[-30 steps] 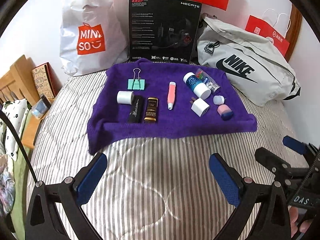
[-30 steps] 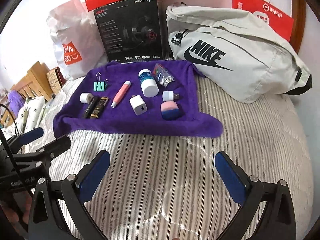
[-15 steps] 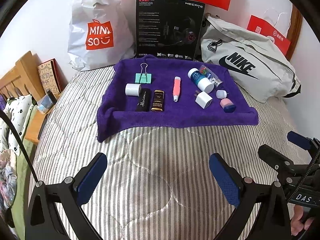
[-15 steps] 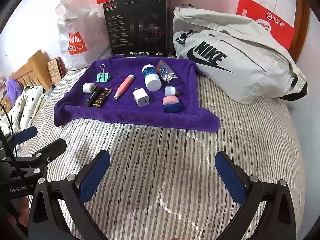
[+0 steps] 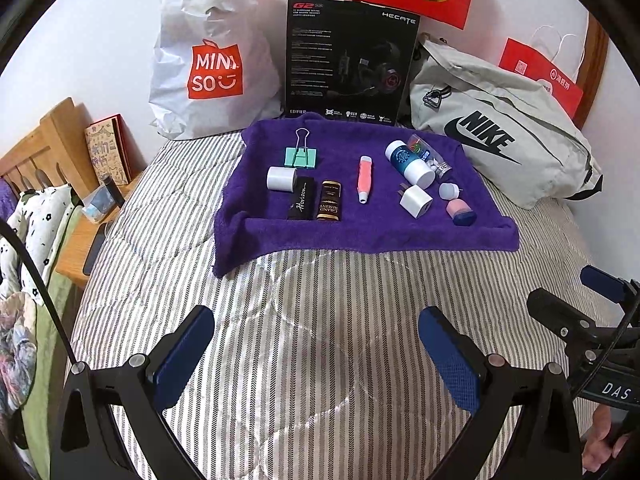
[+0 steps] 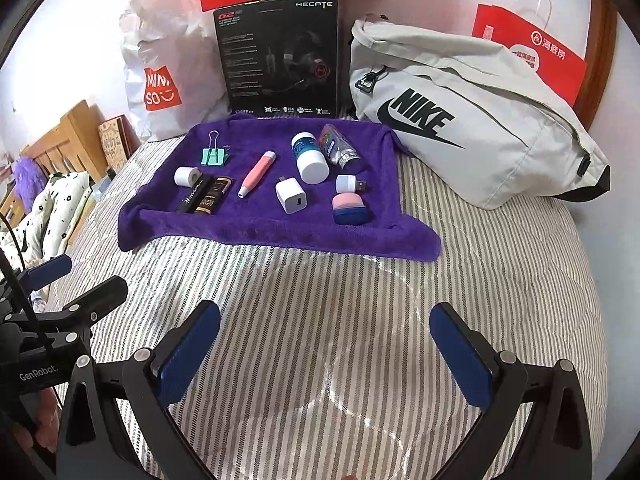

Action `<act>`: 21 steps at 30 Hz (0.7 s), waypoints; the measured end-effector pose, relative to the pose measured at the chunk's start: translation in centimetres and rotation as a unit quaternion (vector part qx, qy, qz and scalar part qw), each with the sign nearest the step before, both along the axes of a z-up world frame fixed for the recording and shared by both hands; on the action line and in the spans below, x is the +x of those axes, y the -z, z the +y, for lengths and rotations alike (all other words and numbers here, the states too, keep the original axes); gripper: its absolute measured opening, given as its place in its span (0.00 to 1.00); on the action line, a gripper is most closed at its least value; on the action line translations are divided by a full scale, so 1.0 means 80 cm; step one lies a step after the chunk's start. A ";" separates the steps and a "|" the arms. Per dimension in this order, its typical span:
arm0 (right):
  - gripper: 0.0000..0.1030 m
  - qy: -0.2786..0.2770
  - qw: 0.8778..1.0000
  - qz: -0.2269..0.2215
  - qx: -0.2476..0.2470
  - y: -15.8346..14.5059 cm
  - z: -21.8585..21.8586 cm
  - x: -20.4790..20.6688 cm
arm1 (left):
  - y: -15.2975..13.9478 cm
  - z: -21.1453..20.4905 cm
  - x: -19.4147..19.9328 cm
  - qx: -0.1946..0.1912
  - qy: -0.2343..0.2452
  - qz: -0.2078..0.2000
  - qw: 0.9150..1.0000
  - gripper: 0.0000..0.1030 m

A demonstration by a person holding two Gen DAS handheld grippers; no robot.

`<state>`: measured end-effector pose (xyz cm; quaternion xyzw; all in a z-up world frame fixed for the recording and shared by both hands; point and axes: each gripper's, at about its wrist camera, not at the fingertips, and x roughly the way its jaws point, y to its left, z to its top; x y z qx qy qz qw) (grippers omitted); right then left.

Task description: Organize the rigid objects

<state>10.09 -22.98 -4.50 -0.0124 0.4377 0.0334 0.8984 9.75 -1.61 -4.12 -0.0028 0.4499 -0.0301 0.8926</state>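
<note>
Now both grippers, left [image 5: 316,344] and right [image 6: 326,344], hover with jaws apart and empty over the striped bed [image 5: 320,320]. Ahead, the small items lie on the purple towel [image 5: 360,232]: clip [image 5: 301,157], pink pen [image 5: 364,179], white charger [image 5: 416,202].

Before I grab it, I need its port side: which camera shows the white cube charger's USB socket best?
The right wrist view: the white cube USB charger faces it, socket slot visible. In the left wrist view the same charger shows its metal prongs and plain faces, with only a sliver of the socket side.

I'm working in a home bedroom: ahead of my jaws lies a striped bed [image 5: 320,340], with a wooden headboard [image 5: 44,152] and shopping bags [image 5: 212,56] beyond.
</note>
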 end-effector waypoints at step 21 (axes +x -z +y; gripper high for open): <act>1.00 -0.001 1.000 0.001 0.003 -0.002 -0.003 -0.012 | -0.002 0.000 -0.017 0.008 -0.003 -0.003 1.000 1.00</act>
